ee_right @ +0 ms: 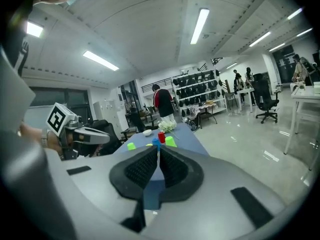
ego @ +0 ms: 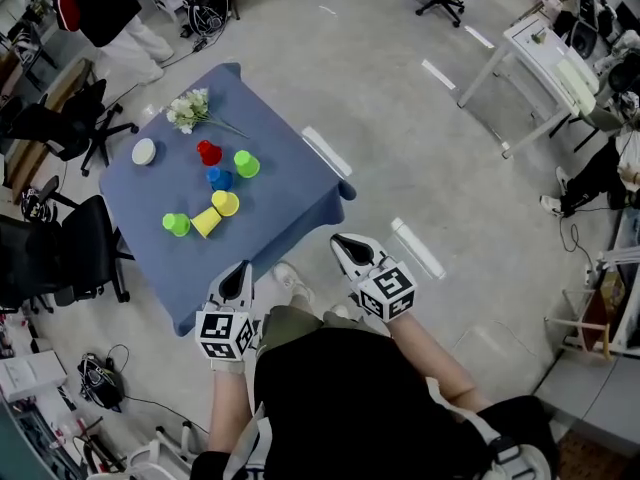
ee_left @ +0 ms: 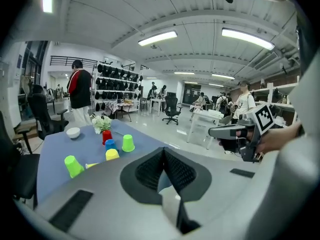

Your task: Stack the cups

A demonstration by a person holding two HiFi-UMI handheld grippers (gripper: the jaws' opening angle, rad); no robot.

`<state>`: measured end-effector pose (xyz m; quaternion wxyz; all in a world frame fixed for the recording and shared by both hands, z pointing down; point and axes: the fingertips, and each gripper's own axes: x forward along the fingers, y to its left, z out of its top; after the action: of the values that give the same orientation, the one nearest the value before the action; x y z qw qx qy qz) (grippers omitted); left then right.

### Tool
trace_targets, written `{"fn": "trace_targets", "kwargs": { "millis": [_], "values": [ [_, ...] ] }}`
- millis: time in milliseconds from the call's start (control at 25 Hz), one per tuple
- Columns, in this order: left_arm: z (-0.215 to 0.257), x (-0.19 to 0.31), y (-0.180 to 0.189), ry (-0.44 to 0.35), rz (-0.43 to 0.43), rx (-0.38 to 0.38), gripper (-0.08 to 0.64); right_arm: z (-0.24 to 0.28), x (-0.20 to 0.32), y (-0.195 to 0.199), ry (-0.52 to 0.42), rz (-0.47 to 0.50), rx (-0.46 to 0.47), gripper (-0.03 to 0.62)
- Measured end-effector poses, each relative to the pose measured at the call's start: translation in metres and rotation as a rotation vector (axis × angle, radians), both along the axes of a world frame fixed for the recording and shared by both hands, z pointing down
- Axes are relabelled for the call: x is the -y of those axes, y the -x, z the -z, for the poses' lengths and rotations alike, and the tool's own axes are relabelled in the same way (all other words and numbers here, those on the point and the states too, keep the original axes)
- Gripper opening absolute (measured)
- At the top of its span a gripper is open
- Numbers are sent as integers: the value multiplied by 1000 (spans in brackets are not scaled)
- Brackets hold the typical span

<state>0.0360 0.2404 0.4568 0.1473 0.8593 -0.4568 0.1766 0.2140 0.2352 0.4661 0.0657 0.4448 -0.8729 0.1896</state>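
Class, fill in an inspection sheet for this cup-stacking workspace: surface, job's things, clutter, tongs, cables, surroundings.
Surface: table under a blue cloth, with the cups toward its middle.
Job's things: red cup, blue cup, far green cup, near green cup, yellow cup and tipped yellow cup on its side; none stacked.
Clutter: white bowl and flower bunch near the far edge.
Tongs: left tongs and right tongs shut, empty, held short of the table.
Cables: cable loose on the floor, to the person's left.
Surroundings: black office chair beside the table, white desk, standing person beyond.
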Motion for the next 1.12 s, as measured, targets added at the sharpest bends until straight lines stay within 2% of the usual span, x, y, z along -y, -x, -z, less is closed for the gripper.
{"fn": "trace_targets", "kwargs": {
  "millis": [360, 560, 760, 1000, 1120],
  "values": [
    [-14, 112, 37, 26, -19, -66, 9, -3, 109, 43, 30, 24, -97, 26],
    [-24, 156, 69, 40, -24, -62, 9, -7, 170, 83, 40, 59, -135, 26],
    [-39, 177, 99, 80, 2, -80, 9, -8, 207, 122, 50, 134, -184, 26],
    [-52, 184, 117, 116, 61, -79, 9, -25, 235, 152, 78, 267, -256, 32],
    [-56, 188, 123, 134, 104, -76, 9, -38, 253, 160, 93, 325, -305, 104]
  ]
}}
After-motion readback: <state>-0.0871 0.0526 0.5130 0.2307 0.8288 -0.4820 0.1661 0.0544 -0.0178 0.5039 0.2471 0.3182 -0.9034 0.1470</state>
